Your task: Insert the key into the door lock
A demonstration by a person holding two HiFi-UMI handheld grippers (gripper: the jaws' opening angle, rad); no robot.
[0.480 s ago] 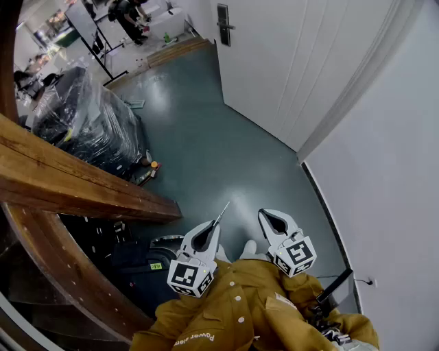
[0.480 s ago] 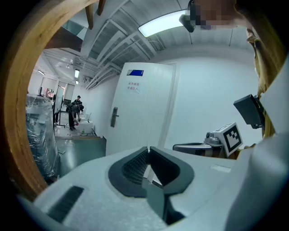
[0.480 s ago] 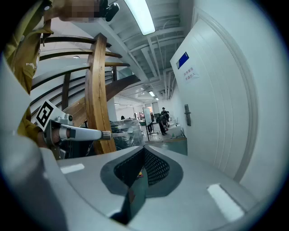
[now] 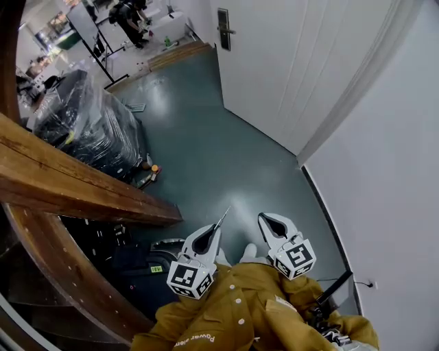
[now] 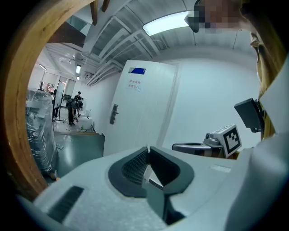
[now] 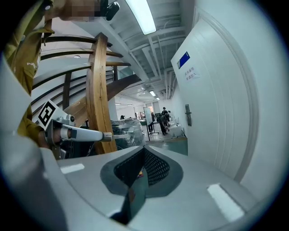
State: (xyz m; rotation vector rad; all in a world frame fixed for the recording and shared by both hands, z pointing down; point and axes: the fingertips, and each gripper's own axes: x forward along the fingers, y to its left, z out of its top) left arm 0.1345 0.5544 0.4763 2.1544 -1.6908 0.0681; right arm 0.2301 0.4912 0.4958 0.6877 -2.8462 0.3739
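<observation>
A thin metal key (image 4: 223,217) sticks out forward from the tips of my left gripper (image 4: 214,230), which is shut on it and held close to my body. In the left gripper view the key (image 5: 147,149) shows edge-on between the shut jaws. My right gripper (image 4: 263,219) is beside it, shut with nothing in it. The white door (image 4: 288,62) stands several steps ahead across the floor. Its dark lock plate with handle (image 4: 223,26) is at the far end, also visible as a lock plate (image 5: 114,114) and lock plate (image 6: 188,115). The right gripper view shows the key (image 6: 121,134) pointing right.
A wooden stair beam (image 4: 68,179) and a curved rail (image 4: 48,267) run along the left. A plastic-wrapped pallet (image 4: 89,123) stands behind them and dark bags (image 4: 140,269) lie by my feet. People (image 4: 129,14) work far back. A white wall (image 4: 398,178) bounds the right.
Almost nothing: the head view has shifted very slightly, and both grippers are as before, the left still shut on the key.
</observation>
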